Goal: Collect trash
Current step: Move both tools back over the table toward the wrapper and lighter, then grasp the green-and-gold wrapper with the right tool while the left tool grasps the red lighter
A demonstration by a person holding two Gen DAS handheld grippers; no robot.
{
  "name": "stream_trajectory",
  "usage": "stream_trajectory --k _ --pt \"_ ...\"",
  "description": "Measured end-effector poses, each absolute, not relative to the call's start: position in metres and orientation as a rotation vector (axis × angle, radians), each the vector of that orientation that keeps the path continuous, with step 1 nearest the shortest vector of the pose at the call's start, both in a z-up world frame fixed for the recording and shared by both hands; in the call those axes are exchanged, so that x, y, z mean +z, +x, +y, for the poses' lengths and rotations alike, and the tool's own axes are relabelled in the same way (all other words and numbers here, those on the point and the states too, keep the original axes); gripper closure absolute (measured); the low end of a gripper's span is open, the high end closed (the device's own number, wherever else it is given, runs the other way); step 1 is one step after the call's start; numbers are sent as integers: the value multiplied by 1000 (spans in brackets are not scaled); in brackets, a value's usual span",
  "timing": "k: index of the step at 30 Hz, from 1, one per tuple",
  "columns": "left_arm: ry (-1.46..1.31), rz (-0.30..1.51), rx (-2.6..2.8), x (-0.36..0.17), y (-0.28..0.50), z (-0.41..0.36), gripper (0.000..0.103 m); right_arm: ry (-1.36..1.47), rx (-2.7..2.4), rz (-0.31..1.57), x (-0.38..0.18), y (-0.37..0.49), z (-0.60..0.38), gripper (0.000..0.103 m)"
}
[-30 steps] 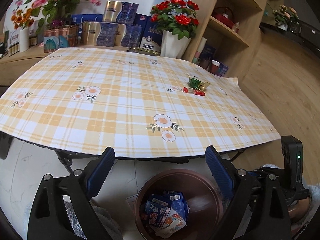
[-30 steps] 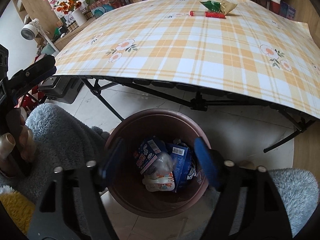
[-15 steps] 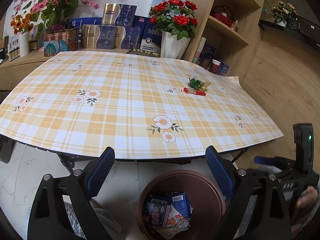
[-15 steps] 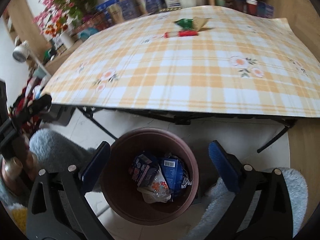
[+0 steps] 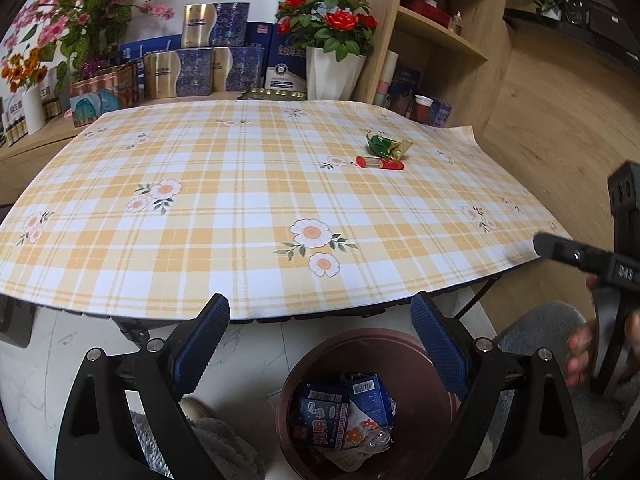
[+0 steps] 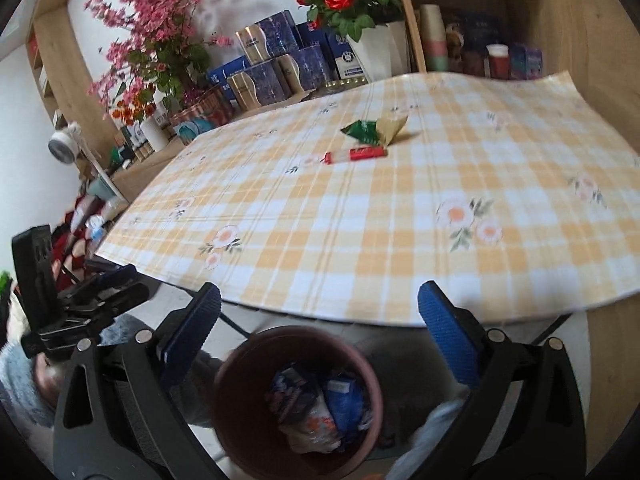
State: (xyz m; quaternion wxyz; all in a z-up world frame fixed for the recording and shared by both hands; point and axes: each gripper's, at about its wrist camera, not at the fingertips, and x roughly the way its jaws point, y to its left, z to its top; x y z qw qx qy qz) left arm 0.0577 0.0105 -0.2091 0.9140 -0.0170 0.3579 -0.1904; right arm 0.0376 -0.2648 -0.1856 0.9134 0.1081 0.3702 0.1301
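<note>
A red stick wrapper (image 5: 380,163) and a green-and-gold crumpled wrapper (image 5: 389,145) lie on the far right of the yellow plaid table (image 5: 240,200). They also show in the right wrist view, red (image 6: 356,155) and green-gold (image 6: 374,130). A brown bin (image 5: 292,384) with blue packets stands on the floor under the table's near edge; it also shows in the right wrist view (image 6: 224,384). My left gripper (image 5: 320,340) is open and empty above the bin. My right gripper (image 6: 320,328) is open and empty above the bin.
Flower pots (image 5: 334,68) and blue-gold boxes (image 5: 200,64) line the counter behind the table. A wooden shelf unit (image 5: 440,40) stands at the back right. Folding table legs (image 6: 236,324) run beside the bin. A grey fluffy rug (image 5: 540,320) lies on the floor.
Both grippers have lifted and tilted up from the bin towards the table. The right gripper's view now takes in the wrappers closer and more centred.
</note>
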Motion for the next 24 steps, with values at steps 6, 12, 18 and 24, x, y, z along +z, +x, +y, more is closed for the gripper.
stream_trajectory --k 6,12,18,24 --pt "-56 754 -420 -202 78 6 13 66 252 819 -178 81 -275 6" --pt "-120 745 -412 -188 119 7 13 -111 203 827 -170 152 -283 6" --pt "-136 748 -436 -180 166 -2 13 -198 216 846 -175 233 -278 6" --pt "-84 759 -467 -182 195 -18 13 -301 229 897 -193 292 -258 6"
